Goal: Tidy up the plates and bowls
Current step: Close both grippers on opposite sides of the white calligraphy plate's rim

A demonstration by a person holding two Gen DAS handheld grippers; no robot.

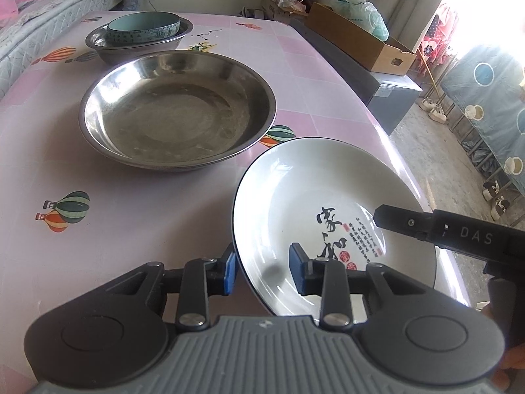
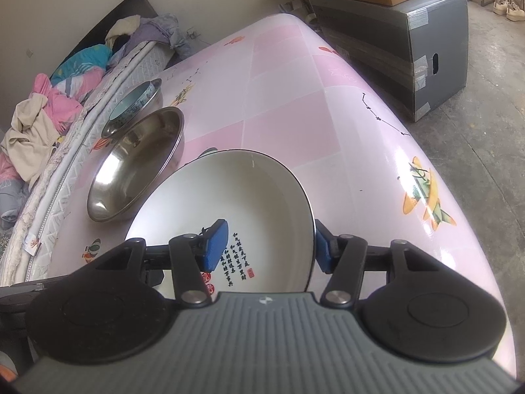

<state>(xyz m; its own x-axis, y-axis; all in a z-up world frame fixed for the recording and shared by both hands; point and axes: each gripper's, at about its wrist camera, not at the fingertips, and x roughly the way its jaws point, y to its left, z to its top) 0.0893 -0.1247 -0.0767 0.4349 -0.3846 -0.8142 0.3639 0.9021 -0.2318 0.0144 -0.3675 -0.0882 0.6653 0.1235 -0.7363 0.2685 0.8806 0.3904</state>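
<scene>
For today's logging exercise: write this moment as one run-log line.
left gripper: open, straddling white plate rim | right gripper: open, straddling opposite rim | steel plate: empty

Left wrist view. Desk (image 1: 157,223) carries all dishes. Calligraphy plate (image 1: 295,197) lies nearest, at 5 o'clock, at the desk's right edge. Large steel plate (image 1: 177,111) lies at 11 o'clock from it, just beside. Steel basin (image 1: 108,44) sits behind that, at 11 o'clock, with a bowl (image 1: 144,28) inside it. Bed (image 1: 39,16) runs along the desk's left; cardboard box (image 1: 357,42) stands at 2 o'clock, off the desk.
</scene>
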